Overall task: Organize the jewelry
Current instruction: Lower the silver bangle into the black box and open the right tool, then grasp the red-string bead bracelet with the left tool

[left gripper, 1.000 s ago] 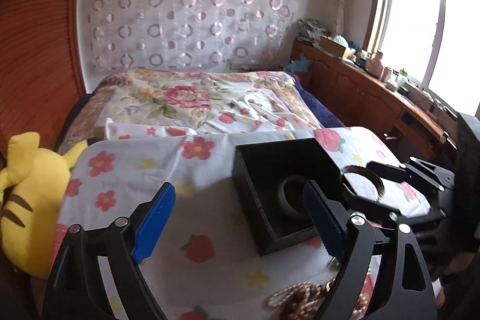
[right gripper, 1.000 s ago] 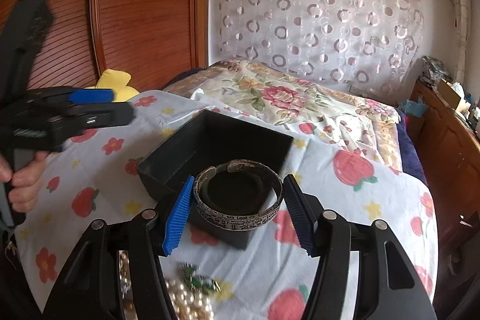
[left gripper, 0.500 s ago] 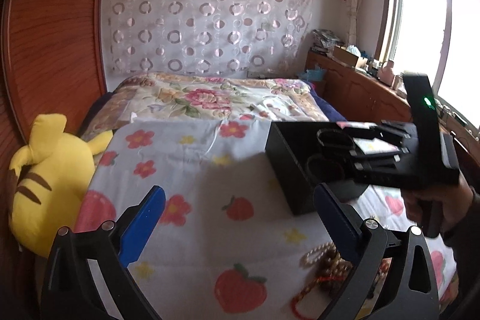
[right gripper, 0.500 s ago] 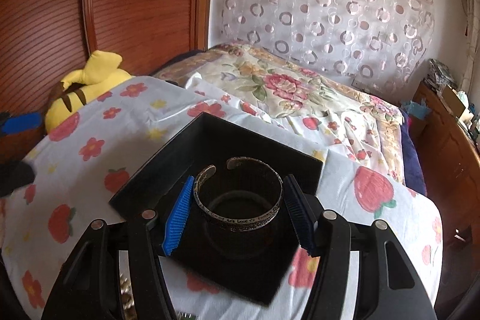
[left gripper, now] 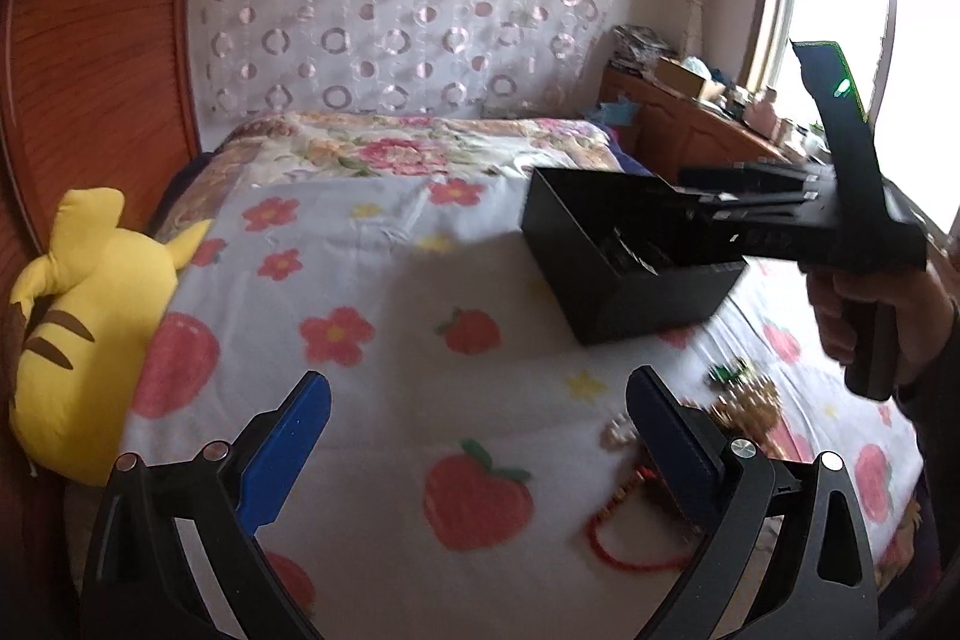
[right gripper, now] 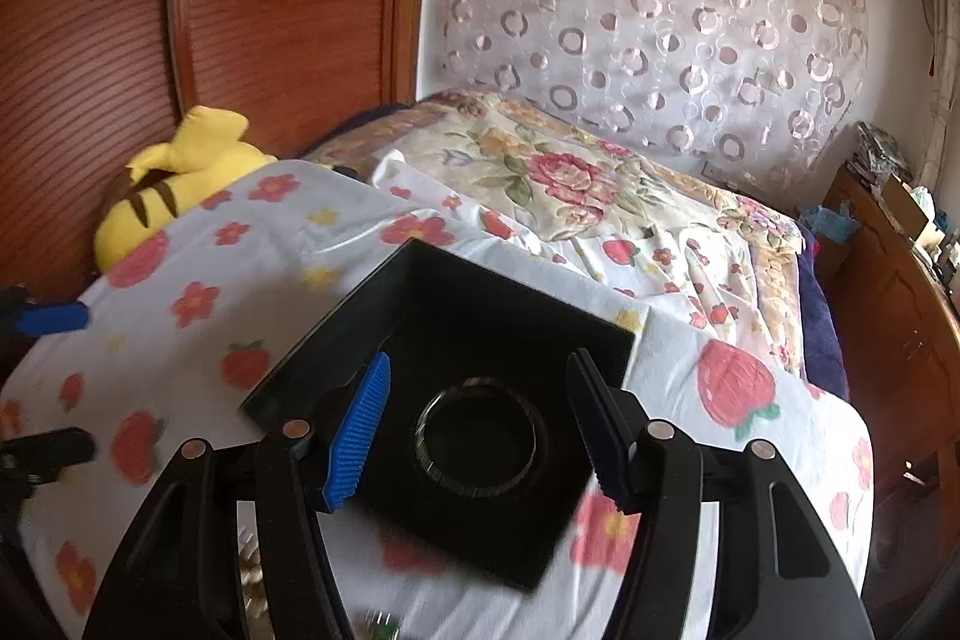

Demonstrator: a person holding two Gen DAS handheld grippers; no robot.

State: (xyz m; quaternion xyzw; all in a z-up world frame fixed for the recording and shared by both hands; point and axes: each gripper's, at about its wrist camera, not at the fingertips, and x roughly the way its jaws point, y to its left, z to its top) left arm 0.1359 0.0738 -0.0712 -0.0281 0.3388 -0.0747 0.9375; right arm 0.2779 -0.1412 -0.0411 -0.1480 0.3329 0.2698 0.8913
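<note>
Home bedroom: bed lying at 12 o'clock, curtain hanging behind it, plush sitting at 9, window glowing at 2.

Both tools are matte black plastic frames. The left gripper carries smooth blue pads on its fingers, with round silver screws at the joints. The right gripper has ribbed blue pads and matching screws. Its upright black handle shows a green light, gripped by a bare-skinned right hand with a dark sleeve.
</note>
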